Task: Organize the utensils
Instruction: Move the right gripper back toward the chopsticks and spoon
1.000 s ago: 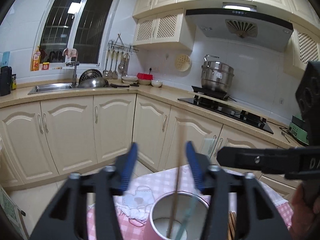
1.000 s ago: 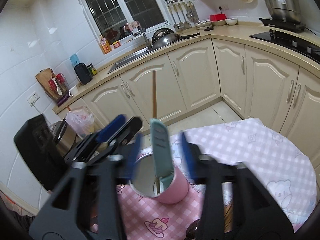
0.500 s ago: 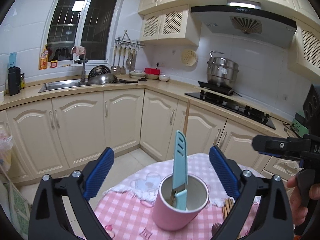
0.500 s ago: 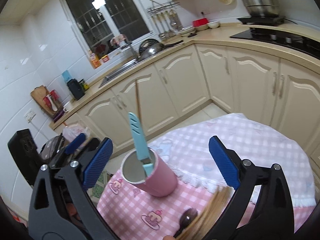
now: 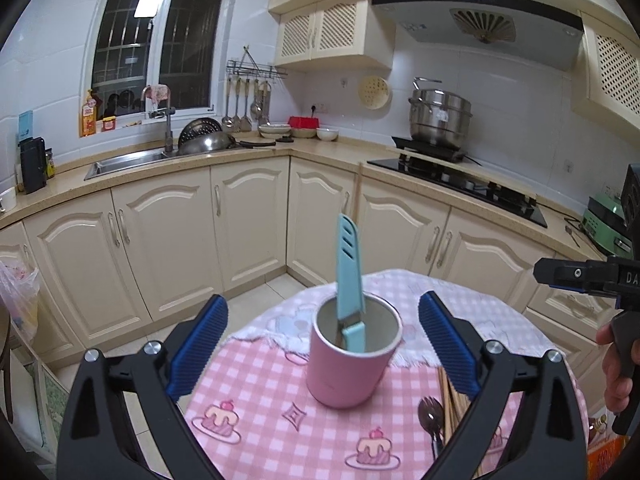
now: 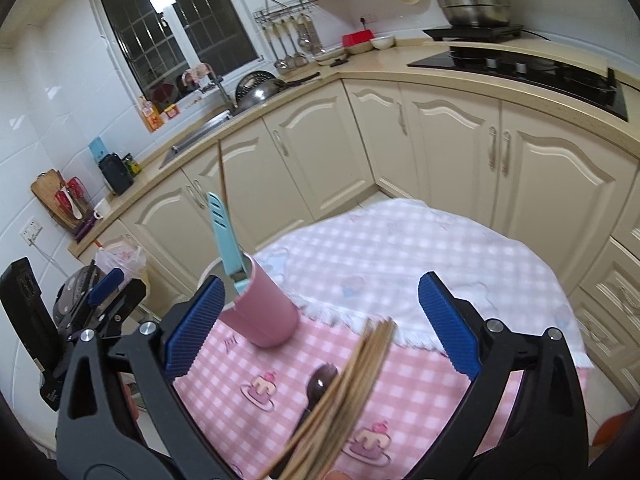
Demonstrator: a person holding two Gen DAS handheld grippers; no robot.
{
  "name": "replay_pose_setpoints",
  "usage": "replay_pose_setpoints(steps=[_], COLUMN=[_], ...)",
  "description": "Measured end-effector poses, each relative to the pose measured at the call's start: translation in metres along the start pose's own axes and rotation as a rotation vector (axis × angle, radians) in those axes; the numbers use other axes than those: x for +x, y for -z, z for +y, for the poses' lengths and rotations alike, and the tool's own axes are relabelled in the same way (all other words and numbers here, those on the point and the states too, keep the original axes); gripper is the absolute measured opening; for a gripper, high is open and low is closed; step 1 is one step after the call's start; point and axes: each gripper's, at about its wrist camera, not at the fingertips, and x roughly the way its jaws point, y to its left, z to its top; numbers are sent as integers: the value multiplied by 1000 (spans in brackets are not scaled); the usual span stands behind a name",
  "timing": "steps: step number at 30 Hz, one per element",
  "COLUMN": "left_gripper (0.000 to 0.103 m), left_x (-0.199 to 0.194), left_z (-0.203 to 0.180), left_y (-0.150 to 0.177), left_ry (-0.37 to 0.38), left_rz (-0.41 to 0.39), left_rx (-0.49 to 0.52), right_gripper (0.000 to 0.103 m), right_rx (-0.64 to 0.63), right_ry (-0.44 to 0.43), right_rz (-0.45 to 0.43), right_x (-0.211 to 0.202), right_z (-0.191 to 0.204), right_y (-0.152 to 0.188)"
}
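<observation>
A pink cup [image 5: 352, 364] stands on the pink checked tablecloth [image 5: 280, 432]. A light blue sheathed knife [image 5: 349, 276] and one wooden chopstick [image 5: 357, 196] stand in it. My left gripper [image 5: 323, 340] is open and empty, its jaws wide on either side of the cup. A bundle of wooden chopsticks [image 6: 344, 396] and a dark spoon [image 6: 318, 384] lie on the cloth right of the cup. My right gripper [image 6: 320, 328] is open and empty above them; the cup [image 6: 260, 308] is at its left finger.
The round table's far half has a white checked cloth [image 6: 400, 248]. Cream kitchen cabinets [image 5: 160, 240] curve behind it, with a sink [image 5: 132, 160], a black hob [image 5: 460, 184] and a steel pot [image 5: 440, 120]. The other gripper [image 5: 592, 276] shows at the right edge.
Both grippers opened wide and drew back from the cup. The blue knife, held by the right gripper before, now stands loose in the cup beside the chopstick. The right gripper moved right over the chopstick bundle.
</observation>
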Motion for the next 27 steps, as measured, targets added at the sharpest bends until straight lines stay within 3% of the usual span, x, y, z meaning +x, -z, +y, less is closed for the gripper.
replay_pose_setpoints(steps=[11,27], left_gripper=[94,94], left_x=[4,43], left_z=[-28,-75], left_y=[28,82], left_ry=[52,104], left_rz=[94,349], left_rx=[45,205], right_gripper=[95,95], right_rx=[37,-6], right_ry=[88,204], right_rz=[96,277], right_x=[-3,25], right_z=[-22,-36], right_y=[37,95])
